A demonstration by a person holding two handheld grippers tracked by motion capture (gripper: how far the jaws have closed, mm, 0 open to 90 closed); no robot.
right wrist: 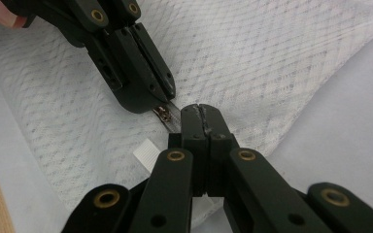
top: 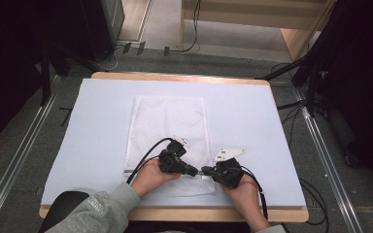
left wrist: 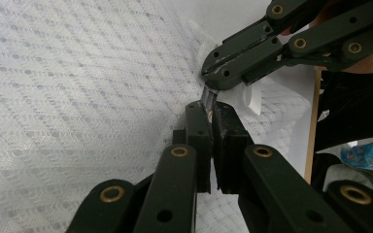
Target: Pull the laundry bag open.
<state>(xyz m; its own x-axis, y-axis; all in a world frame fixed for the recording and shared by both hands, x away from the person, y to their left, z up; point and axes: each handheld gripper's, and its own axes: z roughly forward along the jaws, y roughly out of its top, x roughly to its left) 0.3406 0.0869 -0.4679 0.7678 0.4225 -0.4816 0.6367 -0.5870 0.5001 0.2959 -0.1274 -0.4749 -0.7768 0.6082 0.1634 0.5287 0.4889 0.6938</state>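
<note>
- Bkgd: grey floor w/ rails and cables, dark stands at the sides; wooden table (top: pixel 175 76) covered by a pale blue sheet (top: pixel 97 126).
- White mesh laundry bag (top: pixel 167 121) lies flat mid-sheet, long side running near to far; its zipper end is at the near edge, by the hands.
- Left gripper (top: pixel 190 171): jaws closed narrow, pinching the metal zipper pull (left wrist: pixel 208 99) at the bag's near end.
- Right gripper (top: pixel 209 170): jaws pressed together on the bag's edge right beside the pull, tips of both tools almost touching; prob. anchoring the fabric.
- Small white label tab (right wrist: pixel 145 155) sticks out of the seam next to the grip point.
- Progress, my read: early stage. Both grips set; sliding the zip along the near edge is still to do. Can't tell whether the zip stands open or shut now.
- Contents: bag looks flat, prob. empty; nothing seen thru the mesh.
</note>
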